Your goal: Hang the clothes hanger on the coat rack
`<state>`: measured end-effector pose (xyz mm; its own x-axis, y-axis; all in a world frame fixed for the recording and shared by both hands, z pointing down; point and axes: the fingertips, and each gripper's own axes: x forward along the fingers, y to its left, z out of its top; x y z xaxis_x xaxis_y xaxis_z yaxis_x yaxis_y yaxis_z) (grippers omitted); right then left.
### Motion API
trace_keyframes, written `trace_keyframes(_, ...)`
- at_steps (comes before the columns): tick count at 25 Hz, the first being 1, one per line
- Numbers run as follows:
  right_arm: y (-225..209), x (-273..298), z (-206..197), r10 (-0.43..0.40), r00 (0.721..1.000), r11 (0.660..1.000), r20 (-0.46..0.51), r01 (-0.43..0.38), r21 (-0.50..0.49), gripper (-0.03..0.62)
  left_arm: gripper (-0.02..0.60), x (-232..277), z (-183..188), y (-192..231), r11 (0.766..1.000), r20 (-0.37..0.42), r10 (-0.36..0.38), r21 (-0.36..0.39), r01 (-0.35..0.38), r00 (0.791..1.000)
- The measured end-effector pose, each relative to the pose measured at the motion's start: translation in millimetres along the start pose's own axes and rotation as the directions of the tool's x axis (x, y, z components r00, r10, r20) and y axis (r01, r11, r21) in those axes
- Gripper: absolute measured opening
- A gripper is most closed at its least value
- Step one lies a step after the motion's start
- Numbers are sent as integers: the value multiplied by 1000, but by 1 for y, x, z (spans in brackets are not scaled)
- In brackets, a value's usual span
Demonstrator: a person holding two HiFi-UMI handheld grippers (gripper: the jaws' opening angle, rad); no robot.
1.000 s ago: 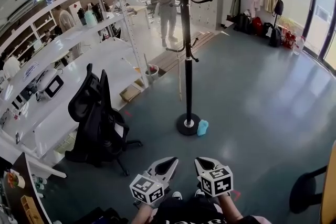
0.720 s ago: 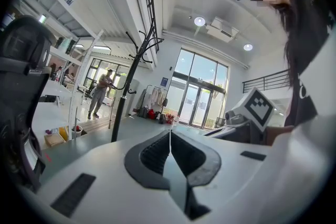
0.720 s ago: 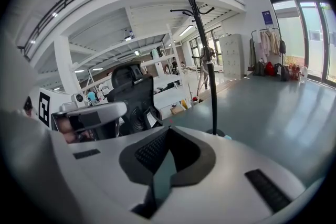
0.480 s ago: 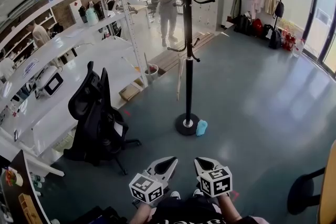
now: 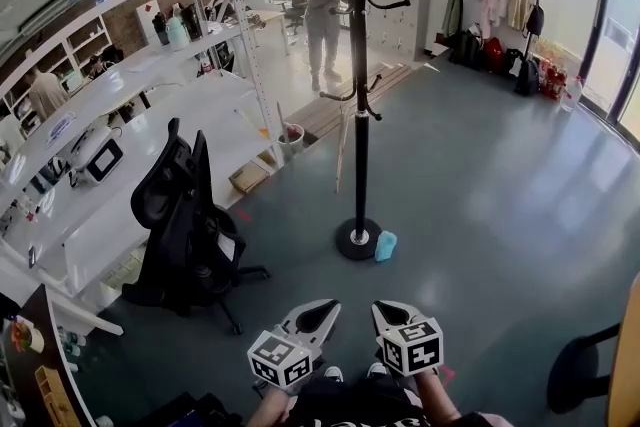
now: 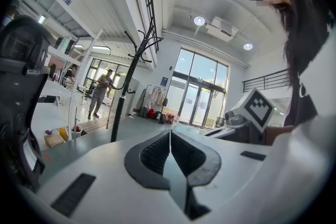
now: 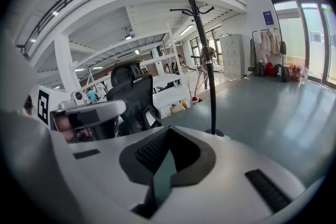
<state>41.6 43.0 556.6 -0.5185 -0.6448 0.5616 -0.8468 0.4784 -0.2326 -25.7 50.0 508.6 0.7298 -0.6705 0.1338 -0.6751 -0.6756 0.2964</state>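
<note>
Left gripper [image 5: 322,310] and right gripper [image 5: 388,310] side by side at bottom of head view, close to person's body. Left fingers [image 6: 152,152] closed, tips together, nothing between. Right fingers [image 7: 150,152] likewise closed, empty. Black coat rack [image 5: 360,115] upright on grey floor [image 5: 480,185], ahead of both grippers, well apart from them. Light-blue object [image 5: 386,244] just beside rack's round base. Black office chair [image 5: 185,215] left of rack, by white surface [image 5: 100,215]. Clothes hanger not made out.
</note>
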Motion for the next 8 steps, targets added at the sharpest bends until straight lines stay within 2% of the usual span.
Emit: trace_keyframes(8,-2,4,0,11,1000,1000,-8,-11,-10,9,6,3,1,4,1000,4,16,2,-16,1000)
